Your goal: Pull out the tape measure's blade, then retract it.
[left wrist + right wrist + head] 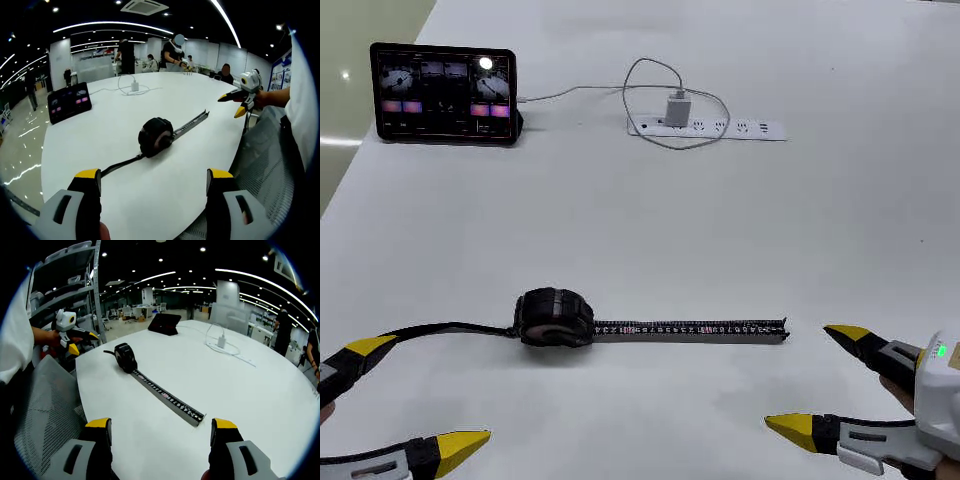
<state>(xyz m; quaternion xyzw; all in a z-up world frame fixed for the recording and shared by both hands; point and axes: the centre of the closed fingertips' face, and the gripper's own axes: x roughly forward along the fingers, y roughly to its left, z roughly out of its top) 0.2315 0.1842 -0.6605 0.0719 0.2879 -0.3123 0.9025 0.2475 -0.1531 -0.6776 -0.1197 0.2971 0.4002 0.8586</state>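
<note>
A black tape measure [554, 318] lies on the white table [650, 230] with its blade [690, 329] pulled out to the right and lying flat. A black strap [450, 330] trails from its left side. My left gripper [415, 395] hovers open at the lower left, apart from the case [156, 136]. At the lower right my right gripper [835, 380] is open too, just beyond the blade's tip [196, 417]. In the right gripper view the case [126, 356] sits at the far end of the blade [162, 394]. Neither gripper touches anything.
A tablet [445, 94] stands at the back left, its cable running to a charger [678, 108] on a white power strip [710, 128] at the back centre. The table's near edge lies just under the grippers. People and a mesh chair [45, 410] are around.
</note>
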